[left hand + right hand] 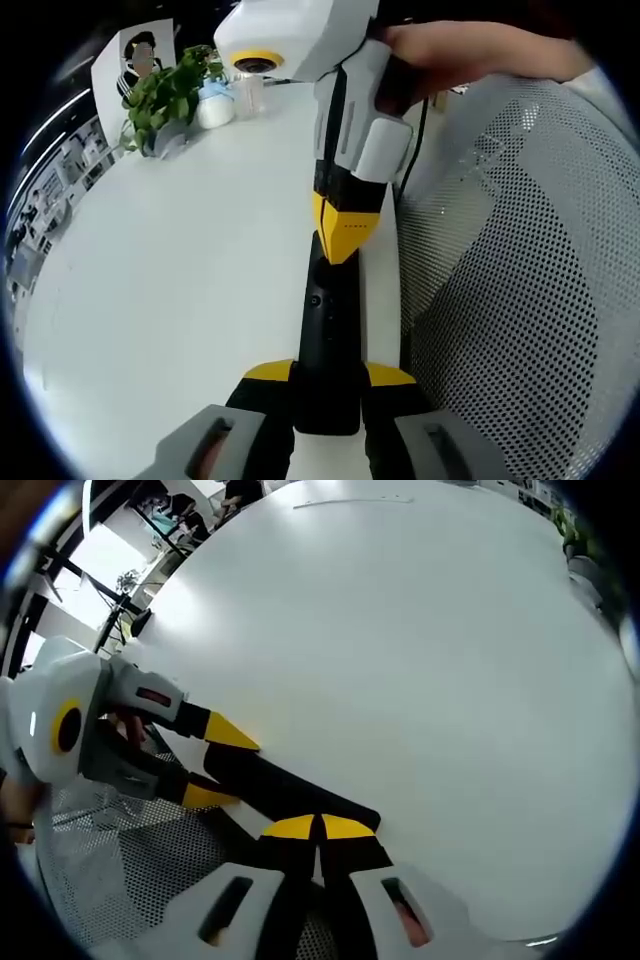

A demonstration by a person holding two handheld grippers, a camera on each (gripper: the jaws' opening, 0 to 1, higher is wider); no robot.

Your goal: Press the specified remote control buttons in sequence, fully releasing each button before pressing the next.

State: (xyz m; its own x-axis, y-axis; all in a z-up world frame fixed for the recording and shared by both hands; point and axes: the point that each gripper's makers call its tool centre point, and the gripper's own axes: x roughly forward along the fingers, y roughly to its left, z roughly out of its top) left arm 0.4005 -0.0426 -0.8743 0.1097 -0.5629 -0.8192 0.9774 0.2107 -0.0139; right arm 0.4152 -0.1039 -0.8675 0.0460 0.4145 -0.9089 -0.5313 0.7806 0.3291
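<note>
- Remote control (pixel 325 330) is a slim black bar, long and narrow, with small buttons barely visible on its top face – I can't read any markings.
- It lies flat at the right edge of the white table (pixel 180 280), just beside a perforated mesh chair back (pixel 520 300).
- My left gripper (pixel 330 372) is clamped on the remote's near end – yellow-tipped jaws touching each long side.
- My right gripper (pixel 318 827) has its jaws together, yellow tips touching, pressed down on the remote's far end (pixel 290 792).
- A hand (pixel 450 50) holds the right gripper's body.
- Far left on the table: a potted plant (pixel 170 90), small white containers (pixel 225 100), a printed photo (pixel 135 55).
</note>
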